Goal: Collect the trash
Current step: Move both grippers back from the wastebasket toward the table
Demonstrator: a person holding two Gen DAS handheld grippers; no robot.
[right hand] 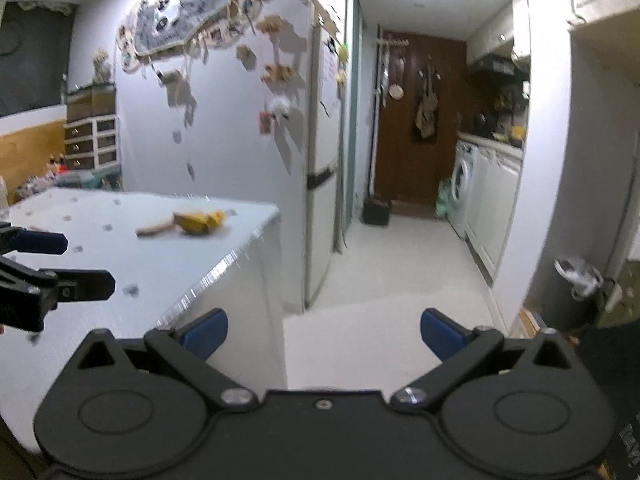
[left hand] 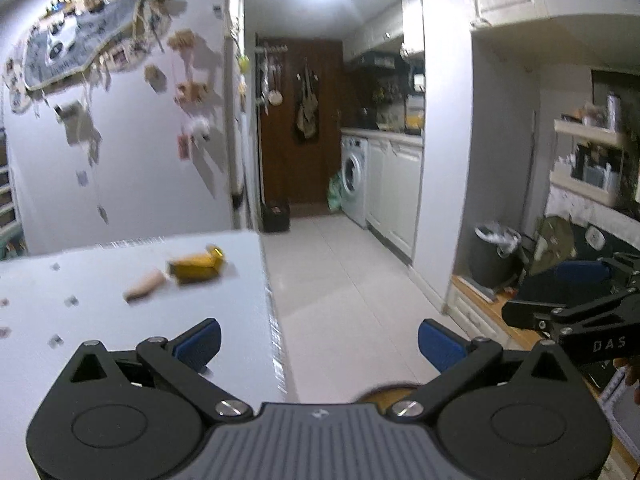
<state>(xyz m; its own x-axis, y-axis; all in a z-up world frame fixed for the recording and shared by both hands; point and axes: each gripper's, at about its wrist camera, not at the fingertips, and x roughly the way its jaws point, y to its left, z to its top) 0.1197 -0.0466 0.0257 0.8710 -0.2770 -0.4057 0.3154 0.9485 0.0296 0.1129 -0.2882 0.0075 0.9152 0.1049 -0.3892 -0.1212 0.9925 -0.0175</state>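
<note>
A crumpled yellow wrapper [left hand: 197,268] [right hand: 200,220] lies on the white table [left hand: 100,320] [right hand: 120,256] with a small tan piece of trash [left hand: 145,285] [right hand: 154,227] just left of it. My left gripper [left hand: 319,344] hovers over the table's right edge, well short of both items, open and holding nothing. My right gripper [right hand: 324,332] hangs open and empty beyond the table's near corner, over the floor. A grey bin with a white liner [left hand: 496,256] [right hand: 580,280] stands on the floor at the right. Each gripper shows at the edge of the other's view.
A tall white fridge [right hand: 324,140] covered in magnets stands behind the table. A tiled corridor [left hand: 340,280] runs past a washing machine [left hand: 354,176] and white cabinets to a brown door [left hand: 300,120]. A dark crate [left hand: 276,216] sits on the floor by the door.
</note>
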